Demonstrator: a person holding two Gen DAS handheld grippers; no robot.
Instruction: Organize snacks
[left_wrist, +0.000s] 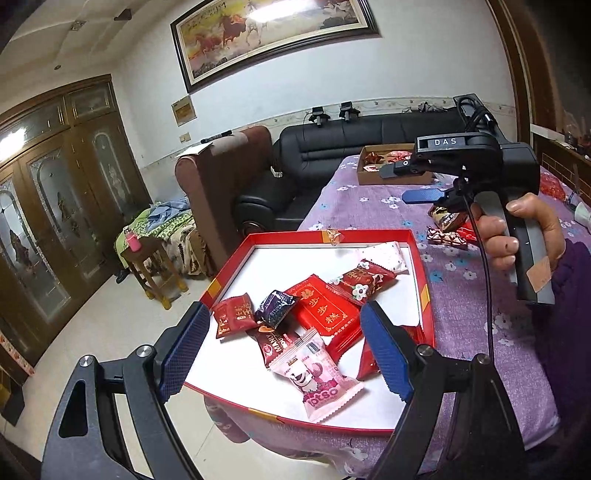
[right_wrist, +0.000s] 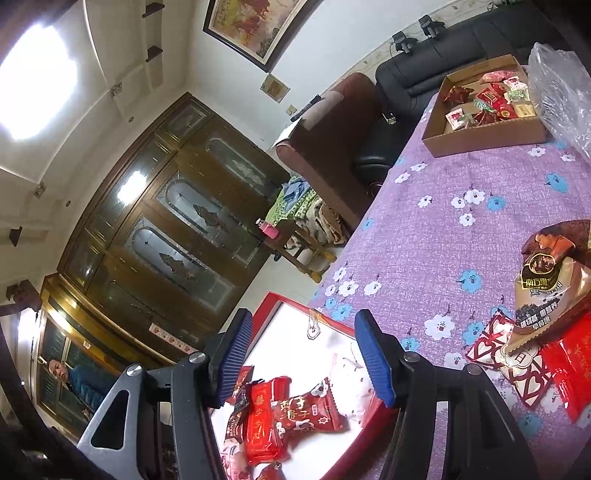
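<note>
A red tray (left_wrist: 236, 258) with a white floor sits at the near corner of the purple table; it also shows in the right wrist view (right_wrist: 269, 301). It holds several wrapped snacks: a pink packet (left_wrist: 317, 380), a dark purple one (left_wrist: 277, 308), red ones (left_wrist: 327, 314) and a white one (left_wrist: 386, 256). My left gripper (left_wrist: 284, 350) is open and empty just above the tray. My right gripper (right_wrist: 304, 356) is open and empty above the tray's far side; it shows in the left wrist view (left_wrist: 410, 182). Loose snacks (right_wrist: 546, 291) lie on the cloth to its right.
A brown cardboard box (right_wrist: 484, 138) with several snacks stands at the far end of the table, a clear plastic bag (right_wrist: 565, 96) beside it. A black sofa (left_wrist: 332, 147) and a brown armchair (left_wrist: 221, 177) stand beyond the table edge.
</note>
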